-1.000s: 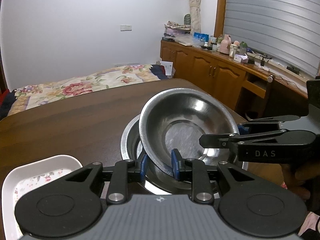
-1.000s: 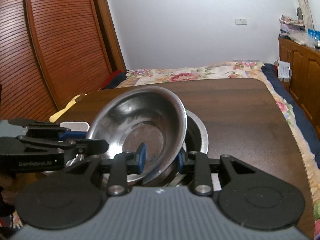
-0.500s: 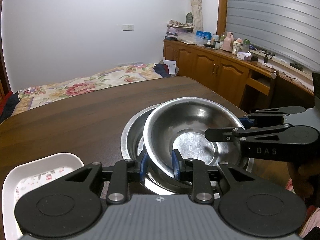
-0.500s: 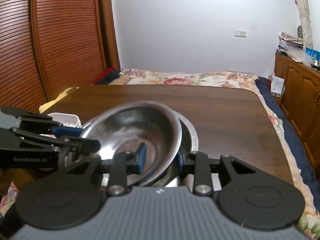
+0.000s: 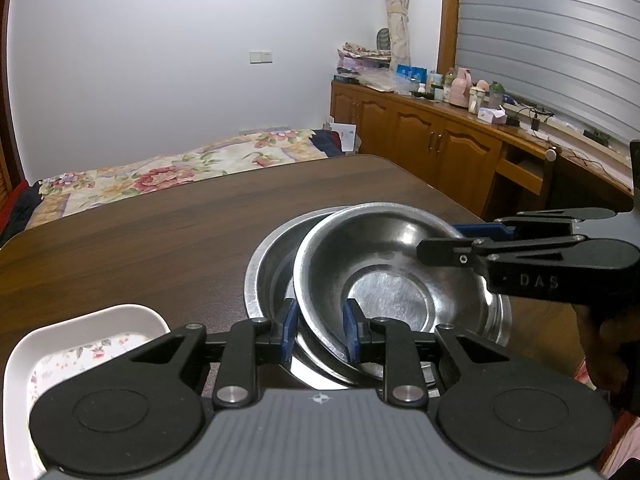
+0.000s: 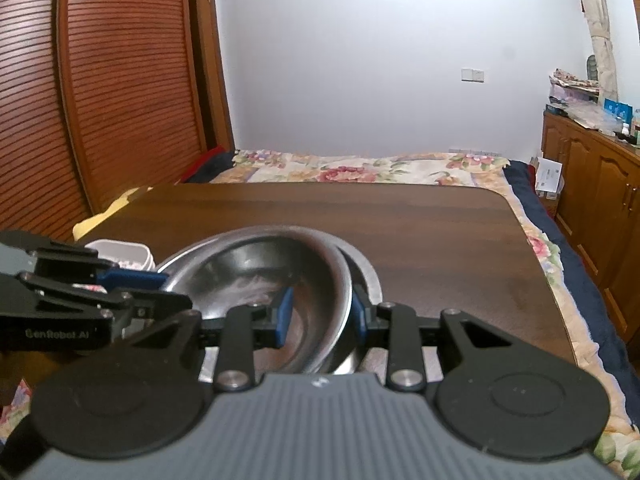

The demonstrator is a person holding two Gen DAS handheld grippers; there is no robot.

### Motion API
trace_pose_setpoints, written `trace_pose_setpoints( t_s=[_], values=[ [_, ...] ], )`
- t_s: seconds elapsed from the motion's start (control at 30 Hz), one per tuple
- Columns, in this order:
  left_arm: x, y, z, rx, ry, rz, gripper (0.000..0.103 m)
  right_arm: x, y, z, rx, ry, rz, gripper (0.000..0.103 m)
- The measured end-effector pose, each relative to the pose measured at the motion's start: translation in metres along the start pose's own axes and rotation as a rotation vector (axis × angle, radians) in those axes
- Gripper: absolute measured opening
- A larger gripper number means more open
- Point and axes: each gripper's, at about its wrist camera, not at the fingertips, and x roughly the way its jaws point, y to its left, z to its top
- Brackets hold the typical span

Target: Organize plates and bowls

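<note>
A smaller steel bowl (image 5: 384, 264) sits nested, slightly tilted, inside a larger steel bowl (image 5: 264, 264) on the dark wooden table (image 5: 160, 232). My left gripper (image 5: 320, 330) is shut on the smaller bowl's near rim, one blue pad inside and one outside. My right gripper (image 5: 444, 240) grips the rim on the right side of the same bowl. In the right wrist view the right gripper (image 6: 320, 314) pinches the smaller bowl (image 6: 248, 276) at its right wall. There the left gripper (image 6: 172, 290) holds the opposite rim, and the larger bowl (image 6: 368, 276) shows behind.
A white plate with a flower pattern (image 5: 80, 340) lies at the table's near left, left of the bowls, and shows as a white dish (image 6: 120, 250) in the right wrist view. A bed lies beyond the table's far edge; wooden cabinets (image 5: 440, 148) line the right wall.
The smaller bowl, steeply tilted above the larger one a second ago, has come down and levelled out inside it, both grippers still holding its rim.
</note>
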Motion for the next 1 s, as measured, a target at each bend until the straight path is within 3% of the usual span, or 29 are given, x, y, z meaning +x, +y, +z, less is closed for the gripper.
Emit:
trace_pose_setpoints(
  t_s=[0.43, 0.47, 0.57, 0.63, 0.7, 1.0],
  values=[
    [-0.011, 0.002, 0.002, -0.019, -0.038, 0.005, 0.028, -0.007, -0.006, 0.003, 0.024, -0.051, -0.012, 0.033],
    [-0.013, 0.001, 0.001, -0.02, -0.046, 0.007, 0.03, -0.007, -0.007, 0.003, 0.028, -0.057, -0.014, 0.033],
    [-0.02, -0.001, 0.001, -0.021, -0.092, 0.026, 0.055, -0.008, -0.011, 0.0, 0.047, -0.071, -0.016, 0.035],
    [-0.022, -0.003, -0.001, -0.021, -0.127, 0.048, 0.069, -0.007, -0.013, -0.002, 0.054, -0.082, -0.021, 0.043],
    [-0.02, -0.003, -0.001, -0.025, -0.142, 0.072, 0.07, -0.006, -0.016, -0.005, 0.057, -0.091, -0.027, 0.05],
    [-0.007, -0.002, -0.011, -0.072, -0.148, 0.121, 0.07, 0.012, -0.023, -0.023, 0.102, -0.094, -0.011, 0.056]
  ],
)
